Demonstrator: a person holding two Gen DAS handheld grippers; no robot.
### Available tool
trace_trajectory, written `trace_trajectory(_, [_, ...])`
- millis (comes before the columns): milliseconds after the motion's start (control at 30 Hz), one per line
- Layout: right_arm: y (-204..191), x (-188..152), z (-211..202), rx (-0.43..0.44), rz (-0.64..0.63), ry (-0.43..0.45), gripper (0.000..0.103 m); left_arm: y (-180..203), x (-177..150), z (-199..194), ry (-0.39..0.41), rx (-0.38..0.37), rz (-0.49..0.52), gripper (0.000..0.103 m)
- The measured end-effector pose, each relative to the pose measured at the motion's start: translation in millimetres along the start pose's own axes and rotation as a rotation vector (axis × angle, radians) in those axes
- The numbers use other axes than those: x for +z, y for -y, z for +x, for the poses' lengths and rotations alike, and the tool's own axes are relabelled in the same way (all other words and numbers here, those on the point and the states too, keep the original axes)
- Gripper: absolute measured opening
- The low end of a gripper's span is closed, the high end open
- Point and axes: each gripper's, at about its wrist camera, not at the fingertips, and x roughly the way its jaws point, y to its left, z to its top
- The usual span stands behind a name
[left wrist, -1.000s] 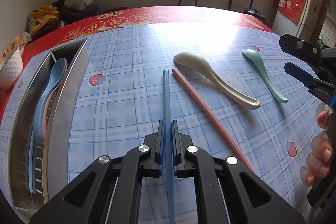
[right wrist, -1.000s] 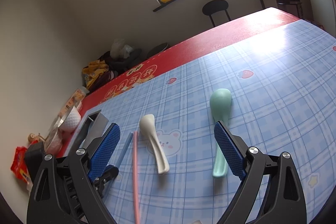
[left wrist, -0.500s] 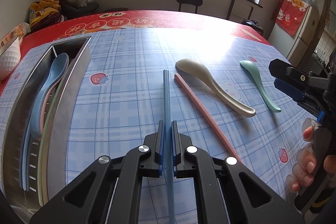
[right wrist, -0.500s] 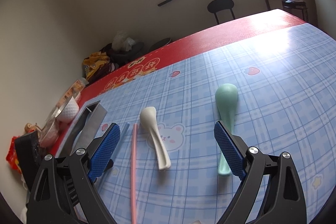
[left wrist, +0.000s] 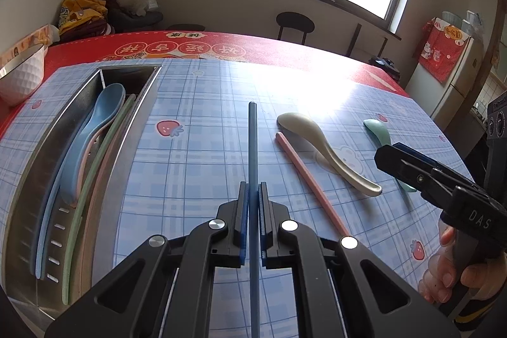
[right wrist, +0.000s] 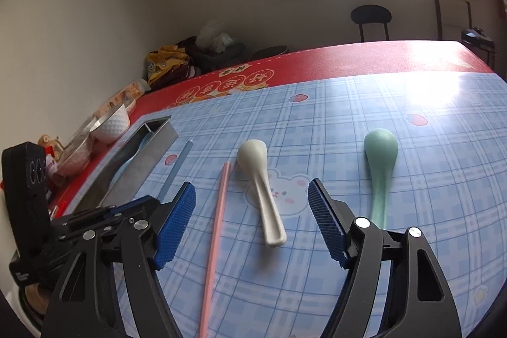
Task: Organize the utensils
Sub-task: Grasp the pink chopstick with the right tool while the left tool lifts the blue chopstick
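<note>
My left gripper (left wrist: 252, 198) is shut on a blue chopstick (left wrist: 252, 148) and holds it above the blue checked tablecloth. A metal utensil tray (left wrist: 139, 122) lies to its left, holding a blue spoon (left wrist: 95, 129) and several chopsticks. A pink chopstick (left wrist: 310, 182), a cream spoon (left wrist: 323, 148) and a green spoon (left wrist: 377, 132) lie on the cloth to the right. My right gripper (right wrist: 252, 227) is open and empty, above the cream spoon (right wrist: 263, 189), with the pink chopstick (right wrist: 215, 230) and green spoon (right wrist: 380, 167) at either side.
A white bowl (left wrist: 22, 75) stands at the table's left edge beside the tray. The tray (right wrist: 139, 167) and bowls (right wrist: 111, 122) also show at the left in the right wrist view. A black stool (right wrist: 370, 18) and a window are behind the table.
My left gripper has lifted and tilted with the blue chopstick, bringing the tray nearer in view. My right gripper has shifted left, from beside the green spoon to over the cream spoon.
</note>
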Motion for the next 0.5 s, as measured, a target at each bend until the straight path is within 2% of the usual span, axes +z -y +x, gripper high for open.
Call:
trace_trajectory(167, [-19.3,-1.5,5.9,0.019,-0.109,-0.036,0.041,-3.0,-0.3,-3.9,0.019,-0.011,-0.012,0.006])
trace_trajectory(300, [-25.2,-3.9,17.6,0.012,-0.140,-0.102,0.028,-7.9,-0.9,-6.7,0.032,-0.012,-0.031,0.006])
trace_trajectory(367, [-27.9,-5.1,23.3,0.000,-0.154,-0.133,0.023,-10.4,-1.5,-7.6,0.035,-0.014,-0.042,0.006])
trace_trajectory(500, [-44.2,-10.4,33.0,-0.042,-0.240,-0.183,0.021,-13.8,-1.5,-9.6,0.042,-0.015,-0.062,0.006])
